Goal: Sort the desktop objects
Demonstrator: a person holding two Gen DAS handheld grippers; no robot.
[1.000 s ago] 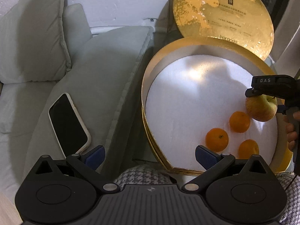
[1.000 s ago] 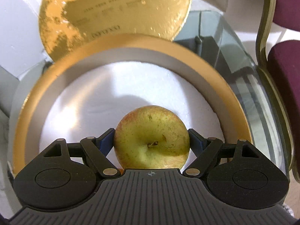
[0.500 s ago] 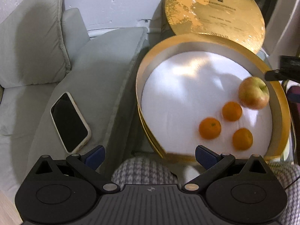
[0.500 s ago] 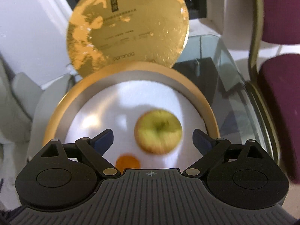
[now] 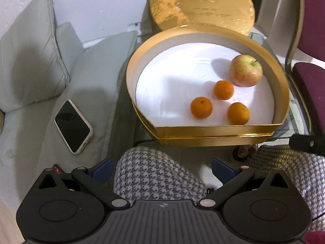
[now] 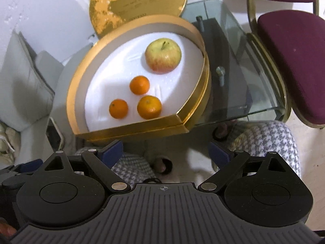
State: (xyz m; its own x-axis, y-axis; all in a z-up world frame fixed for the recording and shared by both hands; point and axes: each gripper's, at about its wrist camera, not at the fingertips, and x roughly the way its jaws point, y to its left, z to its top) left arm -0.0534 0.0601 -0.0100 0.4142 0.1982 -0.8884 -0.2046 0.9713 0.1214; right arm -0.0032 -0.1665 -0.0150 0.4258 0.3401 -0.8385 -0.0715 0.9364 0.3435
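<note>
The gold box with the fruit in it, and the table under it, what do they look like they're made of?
The gold box looks like cardboard wrapped in shiny gold foil paper: thin straight walls, crisp folded corner, mirror-like glints. Its white liner seems to be foam or soft padding, matte and slightly dimpled, though that is uncertain. The table is clear glass: you see through it, with a greenish polished edge.

black ribbed gripper body [image 6: 162,213] — blue fingers [image 6: 110,152] | houndstooth trousers [image 5: 158,174]

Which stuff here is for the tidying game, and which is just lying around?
For the job:
- apple
- three oranges
- gold box
- gold lid

Just lying about:
- phone
- cushion
- purple chair
</note>
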